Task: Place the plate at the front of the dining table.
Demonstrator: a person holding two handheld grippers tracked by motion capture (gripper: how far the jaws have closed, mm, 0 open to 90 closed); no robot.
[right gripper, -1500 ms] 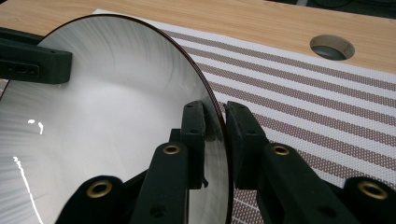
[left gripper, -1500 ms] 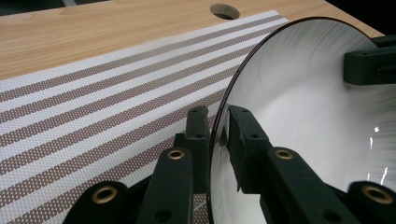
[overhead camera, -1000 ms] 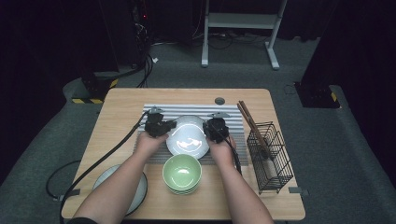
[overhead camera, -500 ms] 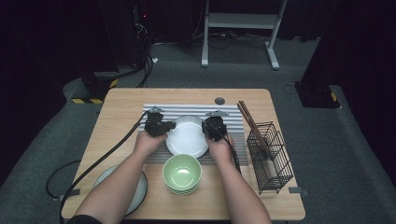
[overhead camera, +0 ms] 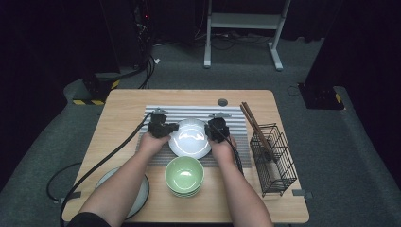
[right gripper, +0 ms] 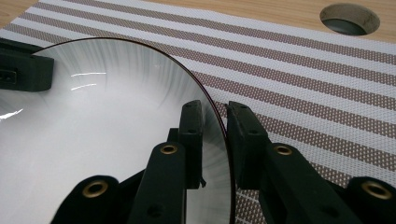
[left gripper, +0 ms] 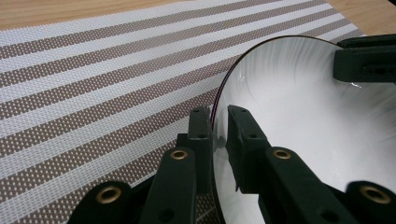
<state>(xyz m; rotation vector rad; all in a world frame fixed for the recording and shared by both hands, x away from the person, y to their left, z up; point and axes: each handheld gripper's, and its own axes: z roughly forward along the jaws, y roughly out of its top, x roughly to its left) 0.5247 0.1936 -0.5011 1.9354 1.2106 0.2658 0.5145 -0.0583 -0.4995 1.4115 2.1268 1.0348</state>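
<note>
White bowl sits over the striped mat, left gripper and right gripper each clamped on opposite rim edges, evidently to keep it level and balanced.

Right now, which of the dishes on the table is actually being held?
The white bowl on the striped mat: the left tool and right tool each pinch its rim. The green bowls and the grey plate lie untouched nearer the person.
</note>
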